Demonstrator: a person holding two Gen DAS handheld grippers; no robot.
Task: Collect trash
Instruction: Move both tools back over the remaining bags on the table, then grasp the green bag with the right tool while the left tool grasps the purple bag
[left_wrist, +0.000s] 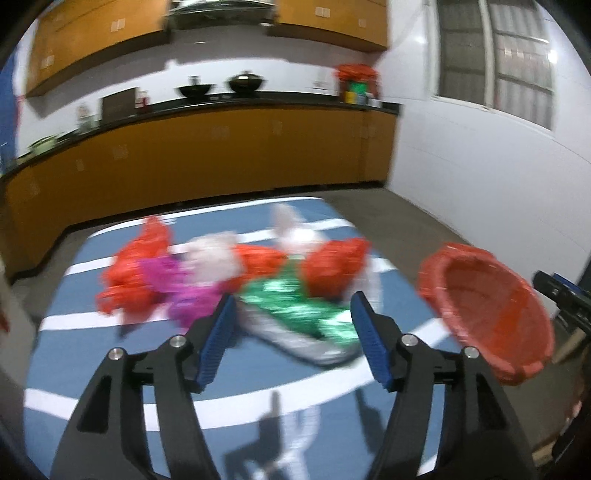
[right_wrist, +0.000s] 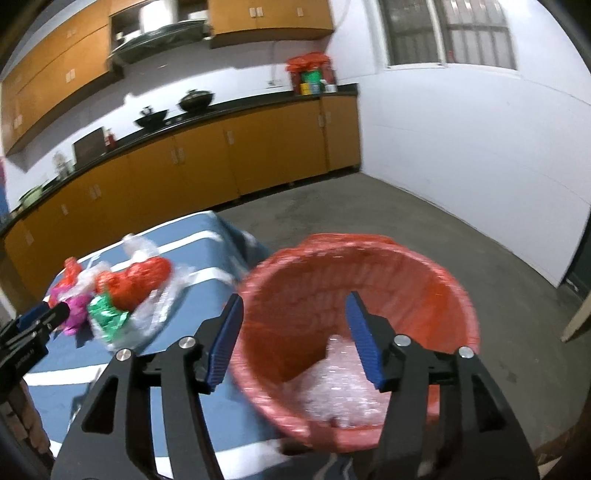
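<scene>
Our left claw (left_wrist: 293, 328), spread and empty, faces the crumpled green foil wrapper (left_wrist: 295, 306) lying crosswise just ahead on the blue striped tabletop (left_wrist: 66, 332), nearer than our right claw (right_wrist: 293, 332), also spread, over the red woven basket (right_wrist: 424, 269).

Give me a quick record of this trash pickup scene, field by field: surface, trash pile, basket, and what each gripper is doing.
surface: blue table with white stripes
trash pile: orange-red bags, pink wrapper, green foil wrapper, clear plastic, heaped mid-table
basket: red basket at the table's right edge, tilted toward the pile
basket contents: clear crinkled plastic
left gripper: open, empty, aimed at the green wrapper
right gripper: open, over the basket's mouth
</scene>
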